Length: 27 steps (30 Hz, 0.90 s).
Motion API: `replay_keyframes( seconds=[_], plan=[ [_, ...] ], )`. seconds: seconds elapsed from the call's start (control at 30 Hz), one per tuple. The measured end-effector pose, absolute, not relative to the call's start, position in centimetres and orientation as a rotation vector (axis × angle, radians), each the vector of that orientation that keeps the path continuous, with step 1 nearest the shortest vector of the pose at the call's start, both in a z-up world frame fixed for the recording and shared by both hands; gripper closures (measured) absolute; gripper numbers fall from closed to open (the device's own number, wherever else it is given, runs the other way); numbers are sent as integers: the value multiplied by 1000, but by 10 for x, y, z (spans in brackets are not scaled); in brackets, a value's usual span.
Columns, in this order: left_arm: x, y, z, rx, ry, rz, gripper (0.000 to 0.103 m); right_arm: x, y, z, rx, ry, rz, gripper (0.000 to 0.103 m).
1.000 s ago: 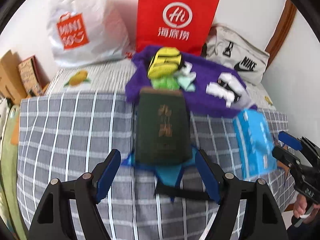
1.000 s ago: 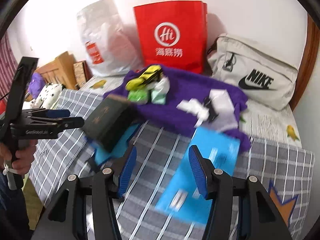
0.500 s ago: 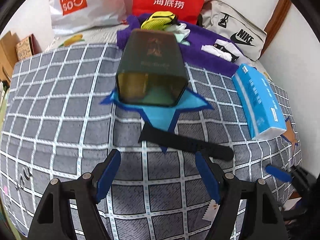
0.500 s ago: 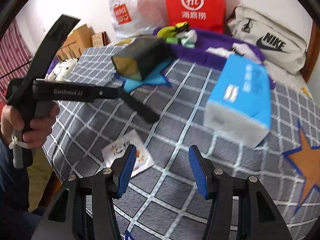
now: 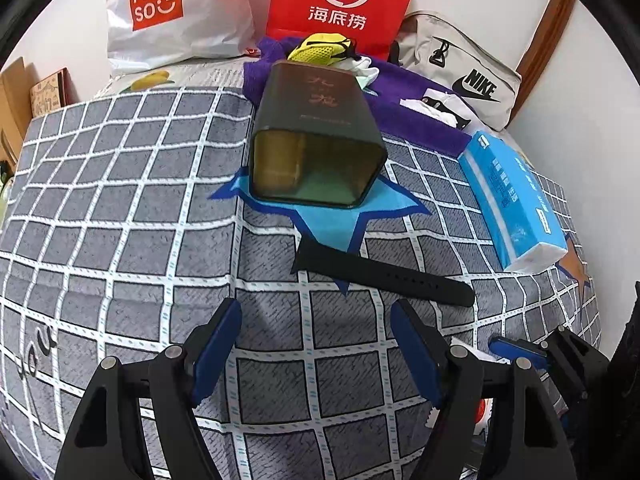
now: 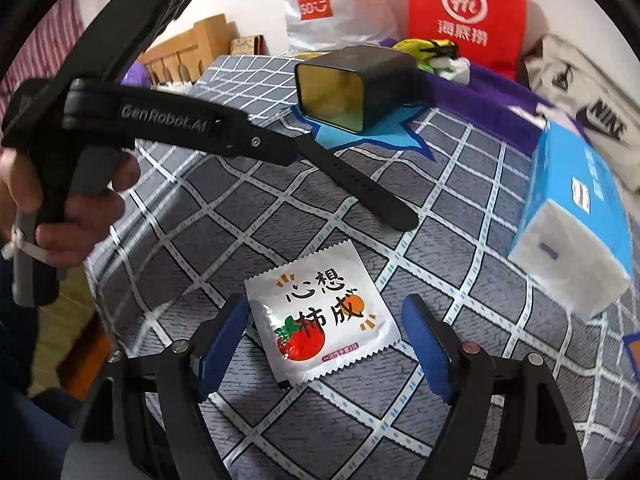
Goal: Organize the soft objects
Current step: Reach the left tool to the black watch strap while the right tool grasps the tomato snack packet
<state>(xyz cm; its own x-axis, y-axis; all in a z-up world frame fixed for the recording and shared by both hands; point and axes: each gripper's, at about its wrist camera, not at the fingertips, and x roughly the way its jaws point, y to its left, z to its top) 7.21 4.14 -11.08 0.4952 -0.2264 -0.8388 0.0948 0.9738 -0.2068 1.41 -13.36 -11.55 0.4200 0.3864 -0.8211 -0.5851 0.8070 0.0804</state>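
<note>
Since a second ago both grippers have pulled back toward the near edge of the bed (image 5: 120, 208), and a white sachet now shows under the right one. On the grey checked cover, the dark green tin (image 5: 316, 136) lies on its side, open mouth toward the cameras, at 12 o'clock from the left gripper (image 5: 316, 344), whose jaws are spread and empty. At 2 o'clock lies the blue tissue pack (image 5: 512, 196). Just beyond the left gripper rests the black strap (image 5: 384, 278). Between the spread fingers of the right gripper (image 6: 324, 336) lies the white sachet (image 6: 324, 316), flat and ungripped.
</note>
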Motion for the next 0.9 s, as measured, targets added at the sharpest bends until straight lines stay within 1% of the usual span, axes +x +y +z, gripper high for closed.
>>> replay_keyframes(
  seconds=[0.07, 0.1, 0.13, 0.17, 0.23, 0.33, 0.5, 0.6, 0.67, 0.73, 0.9],
  plan=[
    [71, 40, -114, -138, 1033, -192, 28, 13, -132, -117, -243, 943, 598, 25],
    [70, 40, -114, -136, 1027, -189, 28, 13, -133, -117, -239, 941, 593, 29],
    [69, 40, -114, -137, 1023, -185, 28, 13, -134, -116, -234, 935, 581, 36],
    [68, 40, -114, -141, 1024, -179, 28, 14, -136, -116, -231, 930, 567, 39],
    [69, 39, -114, -141, 1040, -164, 28, 15, -141, -114, -212, 929, 542, 50],
    [74, 34, -114, -132, 1074, -139, 28, 15, -149, -112, -198, 937, 517, 51],
    [85, 23, -113, -234, 1092, -163, 27, 9, -167, -110, -208, 944, 453, 52],
    [97, 7, -113, -212, 1101, -138, 23, 6, -185, -107, -193, 950, 414, 52],
    [105, -2, -114, -203, 1105, -115, 16, 6, -198, -105, -189, 947, 380, 52],
    [111, -11, -115, -196, 1107, -88, 15, 5, -212, -103, -180, 944, 353, 52],
    [123, -45, -126, -31, 1107, -3, 6, 8, -239, -101, -145, 950, 288, 52]
  ],
)
